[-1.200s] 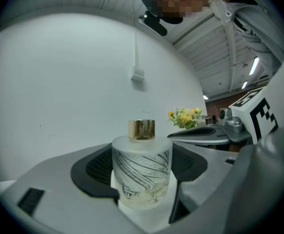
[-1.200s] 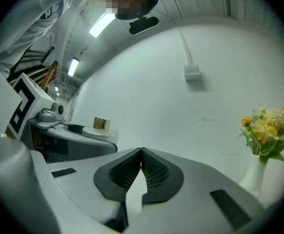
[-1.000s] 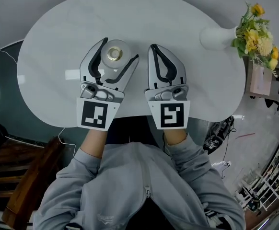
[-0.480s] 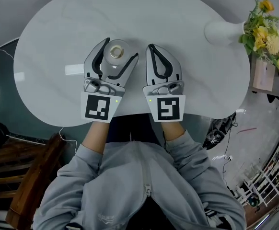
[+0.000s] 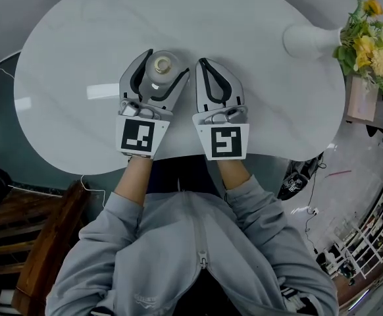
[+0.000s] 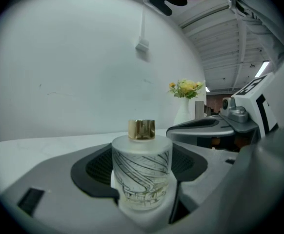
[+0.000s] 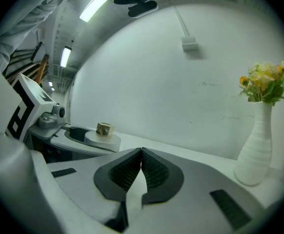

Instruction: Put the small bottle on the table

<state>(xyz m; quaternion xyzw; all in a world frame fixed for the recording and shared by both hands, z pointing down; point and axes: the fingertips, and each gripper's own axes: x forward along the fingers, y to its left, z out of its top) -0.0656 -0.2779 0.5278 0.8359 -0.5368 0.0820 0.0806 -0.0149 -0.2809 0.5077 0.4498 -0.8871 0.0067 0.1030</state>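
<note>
Frosted glass under a gold cap: the small bottle [image 6: 142, 172] stood upright in your left gripper [image 5: 167, 64], whose jaws were clamped against its sides, close to the near edge of the table [image 5: 257, 78]. Only the left gripper view showed the dark line drawing on its wall; the head view gave you just its top. Your right gripper [image 7: 141, 155] lay just beside it, jaws pressed together and empty. A white vase [image 5: 306, 41] of yellow flowers [image 5: 366, 31] stood well apart, at the far right edge.
</note>
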